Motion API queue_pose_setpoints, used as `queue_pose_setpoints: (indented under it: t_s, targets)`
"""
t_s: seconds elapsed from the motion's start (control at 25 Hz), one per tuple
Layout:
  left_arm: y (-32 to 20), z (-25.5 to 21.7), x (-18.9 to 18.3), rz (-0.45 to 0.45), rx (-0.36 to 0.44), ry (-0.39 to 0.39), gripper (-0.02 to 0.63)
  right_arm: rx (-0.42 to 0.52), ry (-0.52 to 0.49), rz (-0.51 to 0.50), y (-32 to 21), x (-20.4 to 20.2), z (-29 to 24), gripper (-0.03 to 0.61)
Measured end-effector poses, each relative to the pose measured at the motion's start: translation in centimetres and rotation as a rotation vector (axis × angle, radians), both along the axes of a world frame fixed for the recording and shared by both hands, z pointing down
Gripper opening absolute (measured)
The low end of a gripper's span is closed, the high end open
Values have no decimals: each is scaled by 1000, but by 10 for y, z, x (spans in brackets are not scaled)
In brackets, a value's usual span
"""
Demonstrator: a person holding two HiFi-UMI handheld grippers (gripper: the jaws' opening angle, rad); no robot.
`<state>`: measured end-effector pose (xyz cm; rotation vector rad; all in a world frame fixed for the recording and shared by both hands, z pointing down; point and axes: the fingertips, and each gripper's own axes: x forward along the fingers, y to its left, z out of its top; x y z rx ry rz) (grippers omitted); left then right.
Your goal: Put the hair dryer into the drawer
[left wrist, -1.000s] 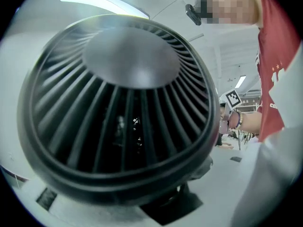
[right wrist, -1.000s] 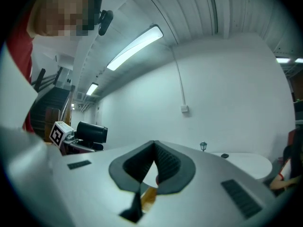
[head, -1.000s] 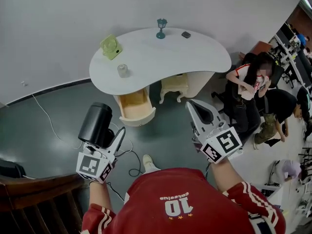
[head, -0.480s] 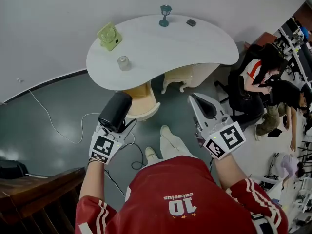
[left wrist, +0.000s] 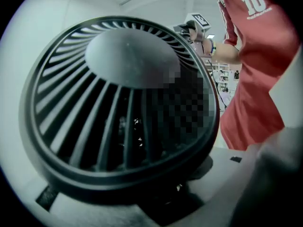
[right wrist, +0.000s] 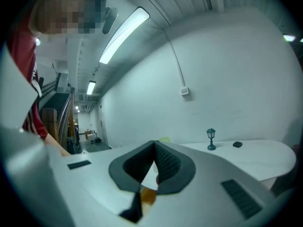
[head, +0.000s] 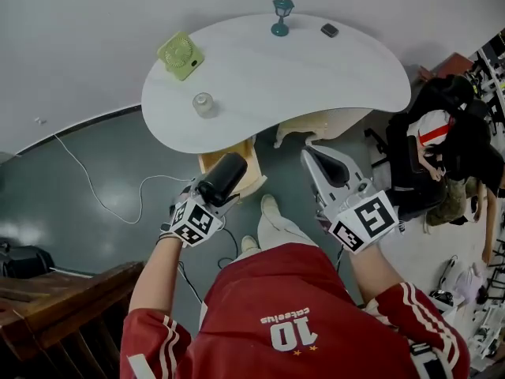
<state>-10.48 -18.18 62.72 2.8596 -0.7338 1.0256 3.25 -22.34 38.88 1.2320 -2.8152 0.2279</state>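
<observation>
The hair dryer [head: 222, 178] is black matt plastic with a moulded slatted grille [left wrist: 94, 126]. The table top [head: 316, 77] is smooth white with a faint sheen, and the drawer [head: 210, 163] looks like pale wood. The floor [head: 95, 172] is grey and glossy. The right gripper [right wrist: 152, 145] has a smooth white plastic shell and ribbed black pads [right wrist: 166, 162].

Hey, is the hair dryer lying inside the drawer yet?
No, the hair dryer is gripped in the left gripper, near the open drawer but not inside it.
</observation>
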Motion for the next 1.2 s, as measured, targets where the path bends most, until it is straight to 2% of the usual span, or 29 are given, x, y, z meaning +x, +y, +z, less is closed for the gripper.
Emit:
queue_pose_setpoints:
  t_s: [0.2, 0.36, 0.64, 0.96, 1.2]
  targets:
    - [-18, 58, 12, 38, -79, -88, 282, -44, 13, -30, -28, 1, 24, 5]
    - [-37, 98, 23, 65, -93, -159, 282, -68, 26, -42, -45, 7, 41, 5]
    - [-58, 148, 33, 58, -145, -207, 281, -109, 50, -63, -58, 16, 63, 5]
    - [-64, 197, 26, 12, -206, -285, 281, -156, 65, -91, -65, 15, 81, 5]
    - [-60, 212, 30, -19, -226, -282, 281, -181, 68, -92, -74, 15, 90, 5]
